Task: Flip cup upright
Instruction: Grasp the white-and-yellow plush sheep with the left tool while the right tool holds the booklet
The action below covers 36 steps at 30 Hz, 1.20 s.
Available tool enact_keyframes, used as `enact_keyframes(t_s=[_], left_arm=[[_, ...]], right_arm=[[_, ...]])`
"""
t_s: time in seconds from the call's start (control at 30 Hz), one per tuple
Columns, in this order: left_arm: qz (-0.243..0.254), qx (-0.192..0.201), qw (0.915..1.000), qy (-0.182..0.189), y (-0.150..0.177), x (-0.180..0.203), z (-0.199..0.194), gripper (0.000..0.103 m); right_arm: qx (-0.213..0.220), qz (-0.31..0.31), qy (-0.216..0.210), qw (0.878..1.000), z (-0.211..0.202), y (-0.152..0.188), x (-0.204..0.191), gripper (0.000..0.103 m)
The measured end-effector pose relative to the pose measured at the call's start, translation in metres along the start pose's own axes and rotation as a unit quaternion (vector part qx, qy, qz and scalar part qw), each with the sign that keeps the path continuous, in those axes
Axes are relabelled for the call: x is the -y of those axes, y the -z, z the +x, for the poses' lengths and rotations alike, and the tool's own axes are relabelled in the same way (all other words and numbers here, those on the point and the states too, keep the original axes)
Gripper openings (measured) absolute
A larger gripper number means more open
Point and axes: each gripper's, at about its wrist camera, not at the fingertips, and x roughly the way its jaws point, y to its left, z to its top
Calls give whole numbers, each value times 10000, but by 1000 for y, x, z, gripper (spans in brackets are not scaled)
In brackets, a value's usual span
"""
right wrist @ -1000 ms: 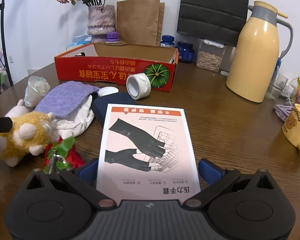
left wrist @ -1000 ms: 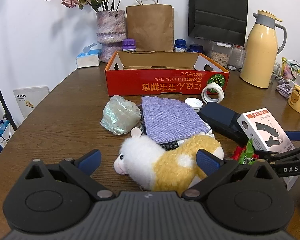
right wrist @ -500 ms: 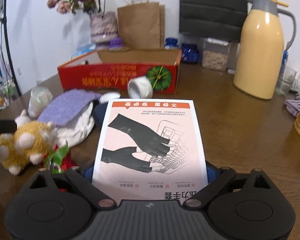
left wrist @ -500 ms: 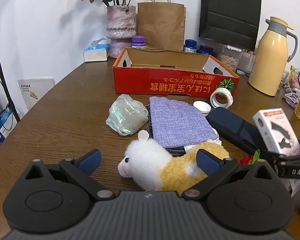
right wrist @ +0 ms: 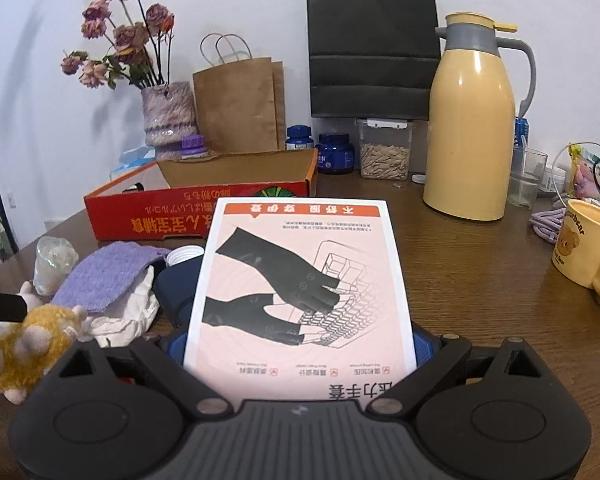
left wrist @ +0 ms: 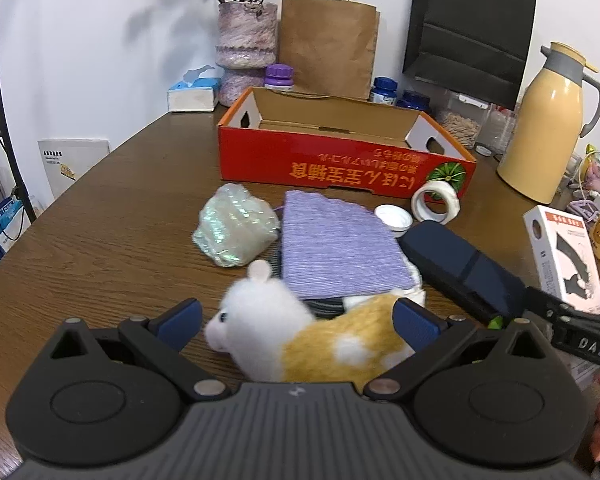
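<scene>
The right hand-held gripper (right wrist: pixel 300 344), clamped on the glove box (right wrist: pixel 300 292), is lifting it higher off the table (right wrist: pixel 460 280); left hand-held gripper (left wrist: pixel 296 316) is hovering wide open over the plush toy (left wrist: pixel 300 340). The cup, a yellow bear mug (right wrist: pixel 584 248) at three o'clock, remains untouched.

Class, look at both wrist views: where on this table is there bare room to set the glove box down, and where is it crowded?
Bare wood lies between the glove box, the thermos and the yellow mug. More lies left of the shiny pouch, toward the table edge. Crowded: the purple cloth, plush toy and navy case cluster before the red carton.
</scene>
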Motion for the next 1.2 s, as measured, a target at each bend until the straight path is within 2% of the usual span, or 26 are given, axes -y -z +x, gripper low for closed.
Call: enact_keyframes(t_s=[0.27,0.5,0.83,1.2], left_arm=[[-387,22,9989,-247,2,29,-6,103],[-616,-56,9955,-725,4,47,-1,103],[-722,-164,9868,-1438,8,63,13,103],[-760,-139,9810,-1782,13,69,27,103]], right_arm=[[161,-28,-25,9999,-7,5,0,96],[257,-18,-10,9997,-12,7,2,96],[362,-26,-93,9993,-19,12,3,96],[465,115,-249,9985,-24,15,9,96]])
